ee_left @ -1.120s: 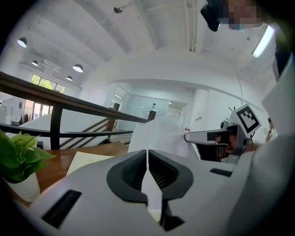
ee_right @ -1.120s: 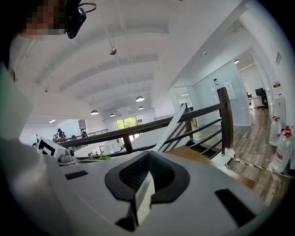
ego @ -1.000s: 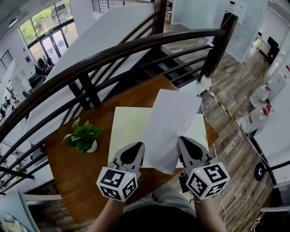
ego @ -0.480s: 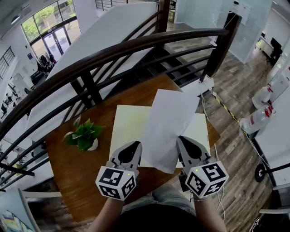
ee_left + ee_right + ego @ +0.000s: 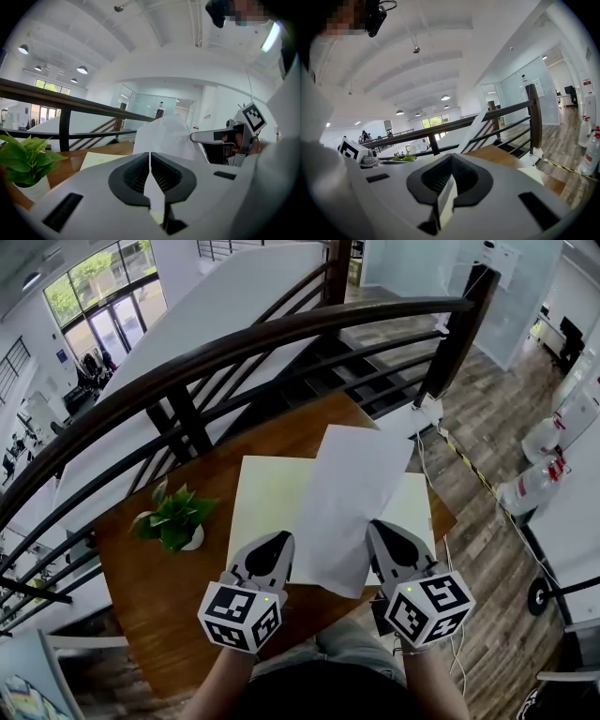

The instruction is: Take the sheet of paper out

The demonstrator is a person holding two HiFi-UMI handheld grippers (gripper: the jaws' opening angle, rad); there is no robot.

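A white sheet of paper [image 5: 352,493] slants up over a pale yellow folder [image 5: 262,512] that lies on the wooden table [image 5: 159,596]. My right gripper [image 5: 378,529] is shut on the sheet's near right edge; in the right gripper view the white edge [image 5: 444,201] sits pinched between the jaws of the right gripper [image 5: 449,180]. My left gripper [image 5: 279,540] is over the folder's near part, left of the sheet. In the left gripper view the left gripper [image 5: 150,164] has its jaws together on a thin pale yellow edge, with the sheet [image 5: 164,136] rising ahead to the right.
A small potted plant [image 5: 173,519] stands on the table's left. A dark curved railing [image 5: 234,348] runs right behind the table, with stairs beyond. Water bottles [image 5: 530,486] stand on the floor at the right. The person's lap is under the table's near edge.
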